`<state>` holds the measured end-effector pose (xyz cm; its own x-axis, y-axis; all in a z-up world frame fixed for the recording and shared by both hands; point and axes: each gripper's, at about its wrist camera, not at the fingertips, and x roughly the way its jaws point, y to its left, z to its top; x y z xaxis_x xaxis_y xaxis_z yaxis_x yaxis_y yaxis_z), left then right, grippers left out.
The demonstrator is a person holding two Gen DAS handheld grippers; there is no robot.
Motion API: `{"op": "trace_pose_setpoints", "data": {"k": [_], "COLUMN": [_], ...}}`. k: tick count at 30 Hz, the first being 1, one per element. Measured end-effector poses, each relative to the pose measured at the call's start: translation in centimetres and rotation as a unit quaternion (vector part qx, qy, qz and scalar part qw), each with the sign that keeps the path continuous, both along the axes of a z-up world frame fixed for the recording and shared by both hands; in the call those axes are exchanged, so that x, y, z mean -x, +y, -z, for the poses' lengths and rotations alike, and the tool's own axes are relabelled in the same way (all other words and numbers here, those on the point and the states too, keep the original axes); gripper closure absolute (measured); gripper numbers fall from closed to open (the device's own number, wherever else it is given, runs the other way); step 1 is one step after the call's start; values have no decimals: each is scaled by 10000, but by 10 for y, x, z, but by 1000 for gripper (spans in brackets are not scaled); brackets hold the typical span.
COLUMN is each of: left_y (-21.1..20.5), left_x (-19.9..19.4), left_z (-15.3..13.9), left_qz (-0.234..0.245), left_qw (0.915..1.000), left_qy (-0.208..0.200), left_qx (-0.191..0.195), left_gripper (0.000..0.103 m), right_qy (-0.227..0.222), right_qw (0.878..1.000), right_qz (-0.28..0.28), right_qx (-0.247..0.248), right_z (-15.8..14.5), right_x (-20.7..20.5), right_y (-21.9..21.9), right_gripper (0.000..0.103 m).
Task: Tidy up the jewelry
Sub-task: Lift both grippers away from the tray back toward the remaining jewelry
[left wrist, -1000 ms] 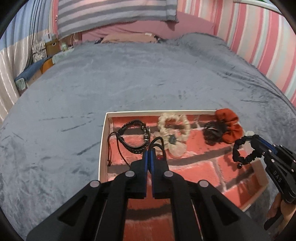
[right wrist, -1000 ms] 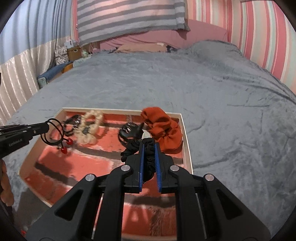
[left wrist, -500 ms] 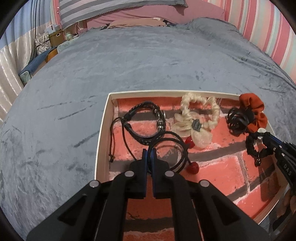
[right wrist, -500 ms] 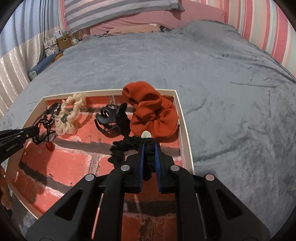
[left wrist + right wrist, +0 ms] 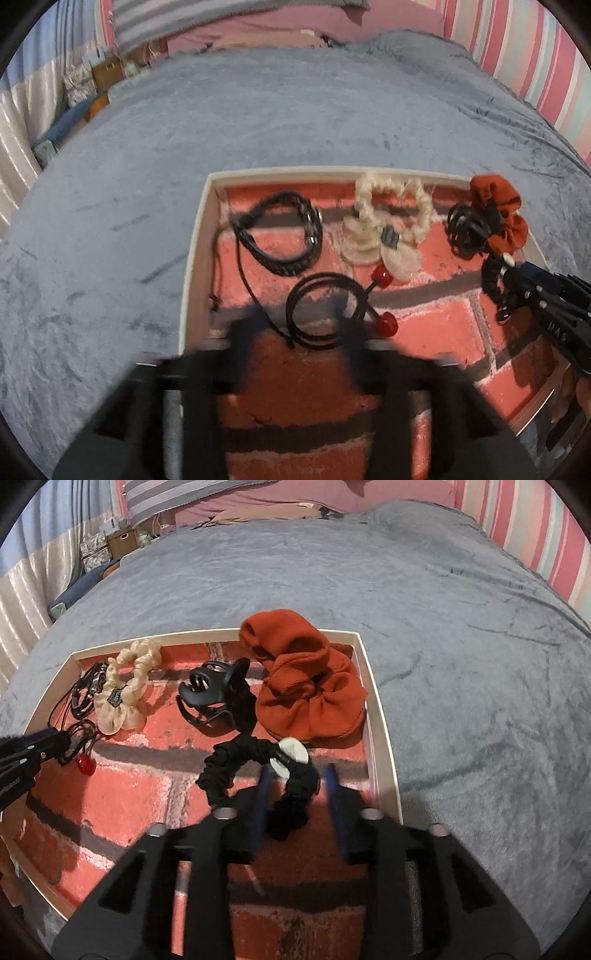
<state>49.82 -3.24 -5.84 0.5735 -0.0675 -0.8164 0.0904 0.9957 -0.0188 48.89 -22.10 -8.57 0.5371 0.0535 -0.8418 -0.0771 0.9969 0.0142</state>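
Both tongs newly open, left blurred

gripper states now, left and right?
Left gripper: jaws just opening, black hair tie between them, released.
Right gripper: jaws just opening, black scrunchie released.

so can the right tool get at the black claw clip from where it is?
Probably yes. The right tool has just been opening, pads off the black scrunchie lying between them. The claw clip sits just beyond, uncovered; only that scrunchie lies in the path, so lift over it.
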Motion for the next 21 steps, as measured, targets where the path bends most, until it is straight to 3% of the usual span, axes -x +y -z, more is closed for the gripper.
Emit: {"op": "trace_pose_setpoints", "data": {"k": [2, 4, 6, 8, 9, 11, 14, 21], "left_y": [-1, 1, 4, 8, 11, 15, 27, 75], "left_x": [4, 9, 17, 29, 39, 59, 91, 179], "left_z": [-10, -22, -36, -54, -67, -90, -115, -138], "left_qz": [53, 63, 57, 28, 15, 34, 28, -261], "left_qw": [9999, 9997, 9992, 9981, 9970, 9945, 9902, 9831], "left_qy": [-102, -172, -303, -513, -683, -990, -1374, -1798], "left_qx": [53, 150, 242, 352, 368, 333, 247, 228], "left_gripper": [46, 46, 39, 23, 19, 11, 7, 4], "right_qy": [-97, -240, -509, -714, -856, -1065, -1328, -1842], "right_qw": [9999, 9995, 9983, 9969, 9957, 9937, 9907, 9825], "right_qz": [-46, -73, -83, -87, -63, -50, 3, 44], "right_qx": [-62, -193, -273, -329, -348, -358, -301, -272], "right_z": [-8, -21, -41, -57, -68, -86, -109, -140], "right_x": [4, 10, 23, 34, 44, 60, 89, 171], "right_y": [0, -1, -4, -7, -8, -11, -15, -15], "right_gripper": [55, 43, 24, 13, 7, 4, 4, 4]}}
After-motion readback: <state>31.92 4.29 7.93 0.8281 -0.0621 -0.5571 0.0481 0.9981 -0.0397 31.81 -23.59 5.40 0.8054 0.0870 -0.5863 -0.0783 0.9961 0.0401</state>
